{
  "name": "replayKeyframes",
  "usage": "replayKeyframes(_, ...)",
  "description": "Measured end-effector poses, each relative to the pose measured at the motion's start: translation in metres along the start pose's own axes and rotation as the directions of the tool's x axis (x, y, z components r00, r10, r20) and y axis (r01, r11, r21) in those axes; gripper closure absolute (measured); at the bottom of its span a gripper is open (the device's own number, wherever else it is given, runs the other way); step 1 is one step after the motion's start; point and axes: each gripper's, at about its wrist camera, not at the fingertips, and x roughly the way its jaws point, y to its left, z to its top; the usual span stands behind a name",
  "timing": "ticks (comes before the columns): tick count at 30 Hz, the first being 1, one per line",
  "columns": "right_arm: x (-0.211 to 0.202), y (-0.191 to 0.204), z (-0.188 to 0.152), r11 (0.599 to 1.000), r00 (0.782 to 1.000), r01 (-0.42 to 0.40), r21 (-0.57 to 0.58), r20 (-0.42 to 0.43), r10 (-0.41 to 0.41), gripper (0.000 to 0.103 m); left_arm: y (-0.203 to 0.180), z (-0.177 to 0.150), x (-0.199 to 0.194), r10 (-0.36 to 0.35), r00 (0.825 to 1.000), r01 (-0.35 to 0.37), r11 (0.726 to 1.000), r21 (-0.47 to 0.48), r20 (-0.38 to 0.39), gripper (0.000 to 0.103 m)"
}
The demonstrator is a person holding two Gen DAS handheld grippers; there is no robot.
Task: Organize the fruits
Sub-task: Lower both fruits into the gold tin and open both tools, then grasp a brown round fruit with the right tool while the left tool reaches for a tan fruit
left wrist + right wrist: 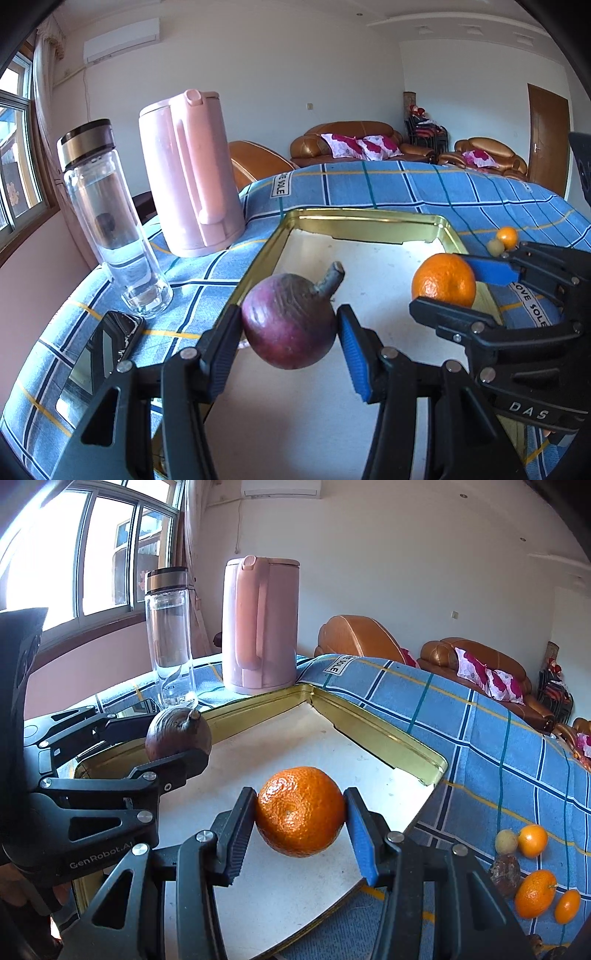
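Observation:
My left gripper [288, 325] is shut on a dark purple round fruit [290, 321] with a short stem, held just above the white floor of a gold-rimmed tray [369, 216]. My right gripper [301, 812] is shut on an orange mandarin [300, 811] over the same tray [384, 734]. In the left wrist view the mandarin [444, 280] and the right gripper [448, 286] show at the right. In the right wrist view the purple fruit [178, 734] and the left gripper [162, 734] show at the left. More loose fruits [535, 871] lie on the cloth to the right of the tray.
A pink kettle [190, 173] and a clear glass bottle [110, 221] stand behind the tray's left corner on the blue checked cloth [424, 188]. A phone [99, 354] lies left of the tray. Two small fruits [502, 240] sit past its right rim.

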Motion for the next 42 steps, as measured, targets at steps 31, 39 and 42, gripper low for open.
replayKeyframes(31, -0.114, -0.074, -0.041, 0.968, 0.958, 0.223, 0.111, 0.160, -0.239, 0.019, 0.021, 0.023, -0.071, 0.117, 0.965, -0.076, 0.982, -0.176, 0.236, 0.002)
replayKeyframes(39, -0.145, -0.139, -0.070, 0.911, 0.924, 0.328, 0.250, 0.117, -0.365, 0.017, -0.011, 0.037, -0.086, 0.056, 0.961, -0.017, 0.990, -0.142, 0.271, 0.001)
replayKeyframes(42, -0.153, -0.160, -0.082, 0.884, 0.909, 0.365, 0.291, 0.091, -0.406, 0.017, -0.037, 0.039, -0.087, 0.002, 0.962, 0.028, 0.994, -0.107, 0.271, 0.001)
